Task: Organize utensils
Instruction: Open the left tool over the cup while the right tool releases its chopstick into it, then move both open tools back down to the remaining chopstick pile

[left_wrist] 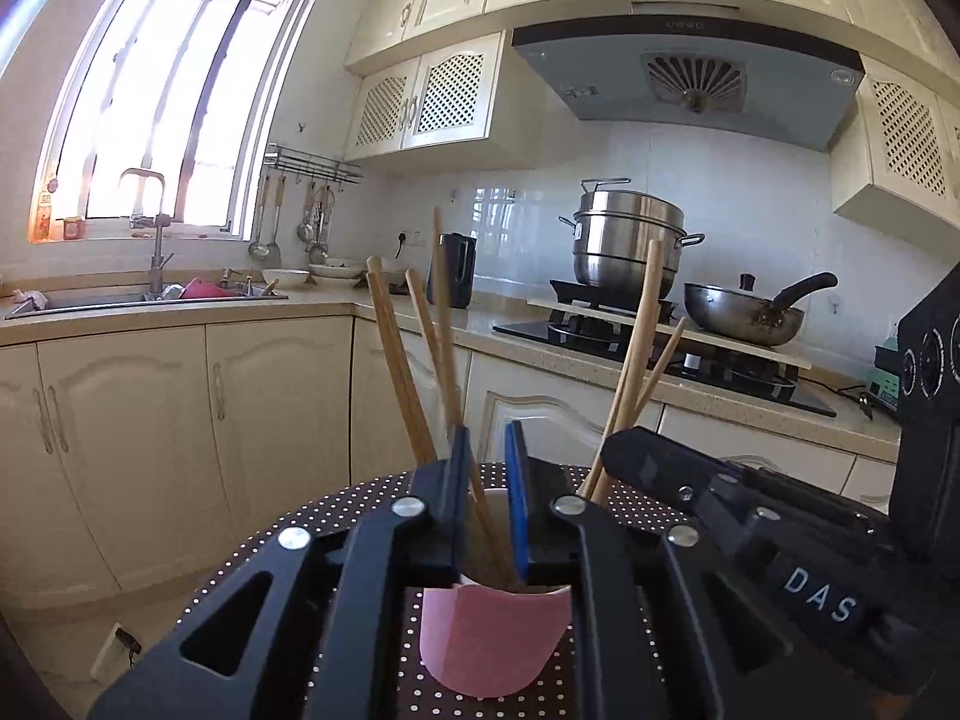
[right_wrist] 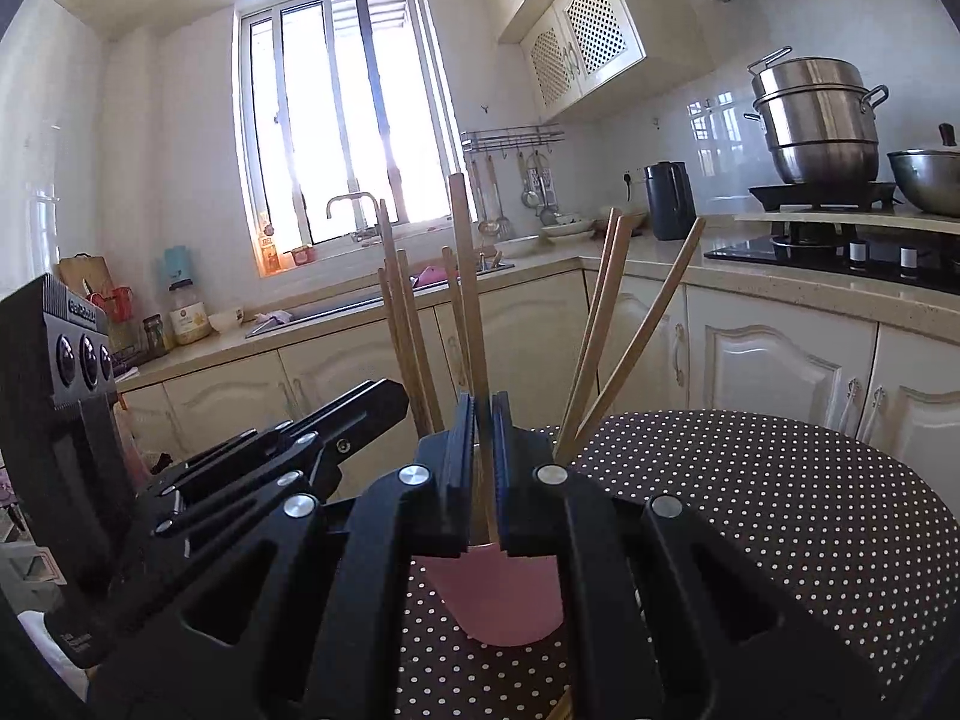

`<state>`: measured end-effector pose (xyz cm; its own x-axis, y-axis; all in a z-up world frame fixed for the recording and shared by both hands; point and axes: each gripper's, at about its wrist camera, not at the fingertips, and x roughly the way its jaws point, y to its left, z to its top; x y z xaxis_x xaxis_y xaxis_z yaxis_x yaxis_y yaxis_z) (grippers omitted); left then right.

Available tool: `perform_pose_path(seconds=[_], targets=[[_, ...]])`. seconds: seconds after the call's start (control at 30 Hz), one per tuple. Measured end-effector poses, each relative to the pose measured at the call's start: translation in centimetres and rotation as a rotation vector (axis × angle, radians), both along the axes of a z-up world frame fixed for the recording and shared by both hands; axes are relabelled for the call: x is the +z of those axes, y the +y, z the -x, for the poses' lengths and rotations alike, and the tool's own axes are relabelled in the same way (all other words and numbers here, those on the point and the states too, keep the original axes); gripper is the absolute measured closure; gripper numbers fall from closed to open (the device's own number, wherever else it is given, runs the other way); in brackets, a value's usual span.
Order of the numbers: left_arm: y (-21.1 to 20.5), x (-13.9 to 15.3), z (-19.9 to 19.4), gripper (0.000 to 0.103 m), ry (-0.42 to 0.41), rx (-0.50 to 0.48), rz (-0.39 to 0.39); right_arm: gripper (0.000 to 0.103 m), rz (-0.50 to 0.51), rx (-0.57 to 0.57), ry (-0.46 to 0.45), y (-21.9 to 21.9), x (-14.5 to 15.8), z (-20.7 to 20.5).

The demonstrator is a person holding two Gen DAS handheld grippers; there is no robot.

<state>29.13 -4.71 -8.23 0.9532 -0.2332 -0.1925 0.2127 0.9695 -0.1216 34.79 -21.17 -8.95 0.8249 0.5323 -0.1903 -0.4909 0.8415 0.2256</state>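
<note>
A pink cup (left_wrist: 492,642) stands on a round table with a dark polka-dot cloth (left_wrist: 288,534). Several wooden chopsticks (left_wrist: 396,354) stand in it, leaning left and right. My left gripper (left_wrist: 489,444) sits just above the cup's rim, its jaws a little apart around a chopstick without clamping it. In the right wrist view the same cup (right_wrist: 498,600) is below my right gripper (right_wrist: 483,414), which is shut on one upright chopstick (right_wrist: 465,276). The other chopsticks (right_wrist: 606,324) fan out beside it. Each gripper's body shows in the other's view.
Kitchen cabinets and a counter run behind the table. A sink (left_wrist: 150,294) with a tap is under the window. A steel steamer pot (left_wrist: 624,240) and a wok (left_wrist: 744,309) sit on the hob. A dark kettle (right_wrist: 669,201) stands on the counter.
</note>
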Motion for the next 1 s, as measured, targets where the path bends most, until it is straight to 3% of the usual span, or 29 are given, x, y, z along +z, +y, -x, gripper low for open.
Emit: perform_pose_path(seconds=[0.17, 0.27, 0.43, 0.53, 0.77, 1.0], targets=[[0.8, 0.8, 1.6, 0.069, -0.015, 0.006, -0.003, 0.094, -0.012, -0.007, 0.024, -0.1, 0.7, 0.8], [1.3, 1.6, 2.8, 0.060, -0.024, 0.011, -0.006, 0.084, -0.018, -0.020, 0.025, -0.3, 1.2, 1.7], [2.1, 2.7, 4.7, 0.050, -0.024, 0.012, -0.006, 0.058, -0.018, -0.054, 0.014, -0.8, 2.3, 3.5], [2.2, 3.0, 5.6, 0.044, 0.001, 0.003, -0.019, 0.058, 0.000, -0.061, 0.014, -1.0, 2.7, 4.6], [0.8, 1.9, 6.4, 0.041, 0.140, -0.054, -0.079, 0.055, 0.036, -0.101, 0.068, -2.9, 2.3, 6.7], [-2.5, -2.3, 5.1, 0.038, 0.380, -0.117, -0.148, 0.052, 0.080, -0.142, 0.230, -5.3, -1.0, 7.4]])
